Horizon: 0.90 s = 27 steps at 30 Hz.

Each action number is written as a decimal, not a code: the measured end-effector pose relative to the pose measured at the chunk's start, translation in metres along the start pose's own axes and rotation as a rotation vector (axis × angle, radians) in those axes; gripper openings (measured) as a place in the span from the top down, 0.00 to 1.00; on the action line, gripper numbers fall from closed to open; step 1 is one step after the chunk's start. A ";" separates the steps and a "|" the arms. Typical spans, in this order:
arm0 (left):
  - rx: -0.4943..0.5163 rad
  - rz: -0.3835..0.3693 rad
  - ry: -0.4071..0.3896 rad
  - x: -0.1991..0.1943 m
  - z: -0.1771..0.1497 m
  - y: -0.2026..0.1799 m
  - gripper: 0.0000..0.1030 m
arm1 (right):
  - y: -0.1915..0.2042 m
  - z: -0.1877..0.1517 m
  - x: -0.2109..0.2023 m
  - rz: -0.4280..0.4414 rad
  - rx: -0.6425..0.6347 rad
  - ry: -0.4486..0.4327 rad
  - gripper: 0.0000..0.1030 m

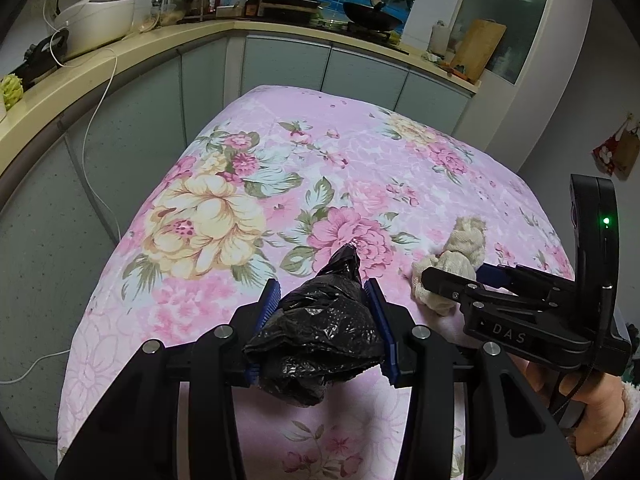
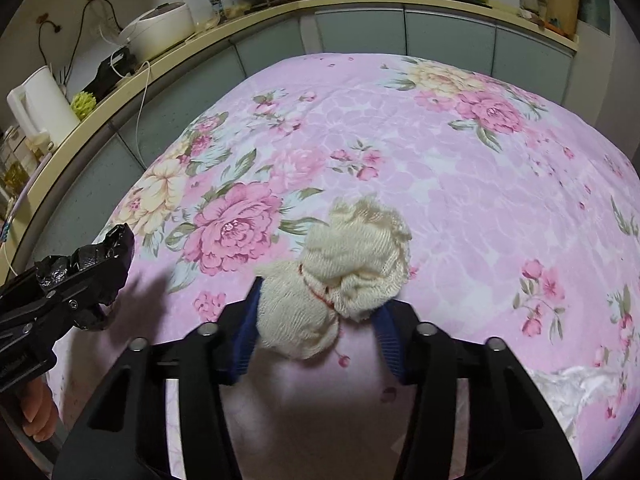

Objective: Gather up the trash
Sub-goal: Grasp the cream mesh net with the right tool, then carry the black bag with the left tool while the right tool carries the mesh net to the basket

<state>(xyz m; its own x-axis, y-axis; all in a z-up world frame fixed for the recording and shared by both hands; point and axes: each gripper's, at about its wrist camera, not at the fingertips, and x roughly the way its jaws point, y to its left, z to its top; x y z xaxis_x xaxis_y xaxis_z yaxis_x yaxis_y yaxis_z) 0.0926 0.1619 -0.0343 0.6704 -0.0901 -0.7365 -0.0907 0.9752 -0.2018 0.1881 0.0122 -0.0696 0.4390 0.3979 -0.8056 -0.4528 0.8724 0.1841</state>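
My left gripper [image 1: 322, 292] is shut on a crumpled black plastic bag [image 1: 320, 328] and holds it above the floral tablecloth [image 1: 248, 152]. My right gripper [image 2: 318, 300] is shut on a cream knitted cloth bundle [image 2: 344, 276] tied with a red thread, just over the cloth. In the left wrist view the right gripper [image 1: 448, 280] sits to the right with the cream bundle [image 1: 452, 260] in its jaws. In the right wrist view the left gripper [image 2: 100, 264] with the black bag [image 2: 116, 240] shows at the left edge.
A white crumpled plastic piece [image 2: 576, 388] lies on the tablecloth [image 2: 460, 160] at the lower right. A kitchen counter [image 1: 132, 52] curves behind the table with a rice cooker [image 1: 98, 20], a kettle [image 2: 40, 108], bottles and a wok [image 1: 372, 16]. A white cable [image 1: 100, 92] hangs down the cabinets.
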 end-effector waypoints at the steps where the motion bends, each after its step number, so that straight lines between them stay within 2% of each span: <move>1: 0.001 0.007 -0.002 0.000 0.000 0.000 0.59 | 0.001 0.000 0.000 -0.002 -0.006 -0.002 0.58; 6: 0.017 0.045 -0.003 0.004 0.001 -0.004 0.59 | 0.002 -0.001 -0.008 -0.011 -0.005 -0.022 0.62; 13: 0.061 0.069 -0.022 0.005 0.009 -0.019 0.59 | -0.009 0.002 -0.051 -0.015 0.023 -0.117 0.63; 22: 0.138 0.060 -0.060 0.001 0.025 -0.053 0.59 | -0.036 0.003 -0.110 -0.042 0.076 -0.241 0.63; 27: 0.171 0.049 -0.076 0.002 0.035 -0.072 0.59 | -0.058 -0.002 -0.130 -0.069 0.116 -0.279 0.63</move>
<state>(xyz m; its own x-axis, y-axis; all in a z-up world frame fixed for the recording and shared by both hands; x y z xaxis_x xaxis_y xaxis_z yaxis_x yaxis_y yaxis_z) 0.1264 0.0983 0.0011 0.7228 -0.0328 -0.6902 -0.0020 0.9988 -0.0495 0.1557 -0.0902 0.0229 0.6687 0.3852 -0.6360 -0.3301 0.9202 0.2103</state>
